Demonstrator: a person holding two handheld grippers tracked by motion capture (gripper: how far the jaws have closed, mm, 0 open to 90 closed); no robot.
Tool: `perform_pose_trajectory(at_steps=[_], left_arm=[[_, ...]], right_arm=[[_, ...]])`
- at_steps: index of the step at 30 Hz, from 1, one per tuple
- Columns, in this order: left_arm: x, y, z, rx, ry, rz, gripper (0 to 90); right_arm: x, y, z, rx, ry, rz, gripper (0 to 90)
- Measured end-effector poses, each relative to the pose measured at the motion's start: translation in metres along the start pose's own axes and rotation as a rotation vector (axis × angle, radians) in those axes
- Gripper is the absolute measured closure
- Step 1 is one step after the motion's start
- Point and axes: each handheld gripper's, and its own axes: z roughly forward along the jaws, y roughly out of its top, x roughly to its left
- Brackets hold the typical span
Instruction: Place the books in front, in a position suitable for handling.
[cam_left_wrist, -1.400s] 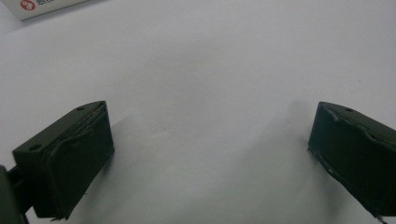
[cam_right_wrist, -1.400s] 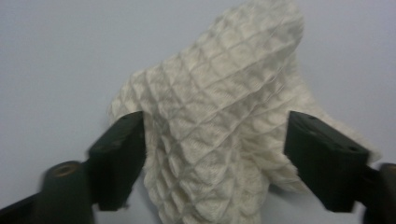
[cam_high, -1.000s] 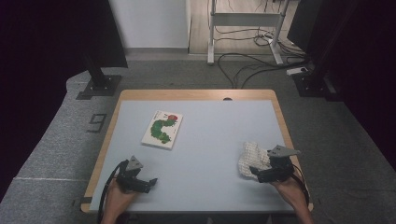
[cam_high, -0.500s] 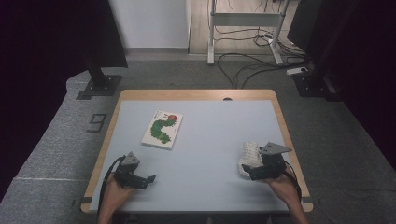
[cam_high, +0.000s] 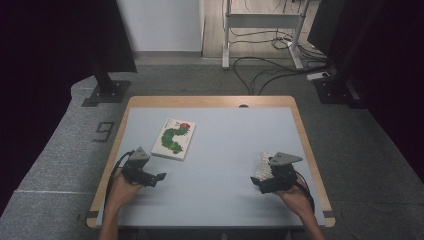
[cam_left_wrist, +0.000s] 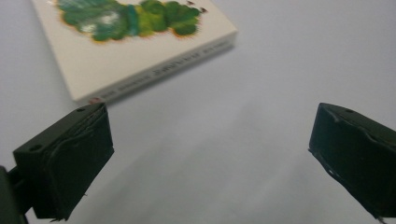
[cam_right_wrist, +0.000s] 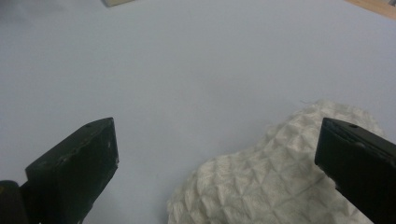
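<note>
With both tools spread wide, the right gripper (cam_high: 261, 184) should drop low and centre on the white quilted cloth (cam_right_wrist: 280, 177) — the left gripper (cam_high: 156, 178) waits beside the book (cam_high: 173, 138).

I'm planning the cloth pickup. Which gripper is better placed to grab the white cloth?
The right gripper. Its open jaws already sit over the white cloth, which lies just ahead of them. The left gripper is across the table, open near the caterpillar book.
</note>
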Motion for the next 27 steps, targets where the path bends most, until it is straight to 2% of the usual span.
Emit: perform_pose_trajectory(at_steps=[1, 3, 5, 7, 10, 13, 20, 23, 27], left_arm=[[0.004, 0.001, 0.000, -0.007, -0.007, -0.011, 0.0], [0.011, 0.004, 0.002, 0.010, -0.007, -0.026, 0.0], [0.015, 0.007, 0.003, 0.016, 0.014, -0.014, 0.0], [0.020, 0.010, 0.005, 0.005, -0.009, -0.027, 0.0], [0.025, 0.014, 0.010, 0.027, 0.010, -0.009, 0.0], [0.034, 0.015, 0.014, 0.007, 0.003, -0.035, 0.0], [0.044, 0.017, 0.030, 0.059, 0.019, -0.026, 0.0], [0.046, 0.016, 0.038, 0.067, 0.011, -0.031, 0.0], [0.047, 0.012, 0.047, 0.103, 0.008, -0.018, 0.0]], right_arm=[[0.000, 0.000, 0.002, 0.003, -0.001, 0.000, 0.0], [0.002, 0.000, 0.004, 0.004, 0.002, 0.001, 0.0], [0.004, 0.002, 0.006, 0.001, 0.007, -0.003, 0.0], [0.006, 0.004, 0.008, -0.002, 0.011, -0.012, 0.0], [0.010, 0.009, 0.010, -0.012, 0.019, -0.023, 0.0], [0.015, 0.014, 0.013, -0.012, 0.022, -0.030, 0.0], [0.023, 0.024, 0.023, -0.017, 0.045, -0.048, 0.0], [0.027, 0.027, 0.028, -0.022, 0.058, -0.053, 0.0], [0.032, 0.032, 0.036, -0.021, 0.079, -0.061, 0.0]])
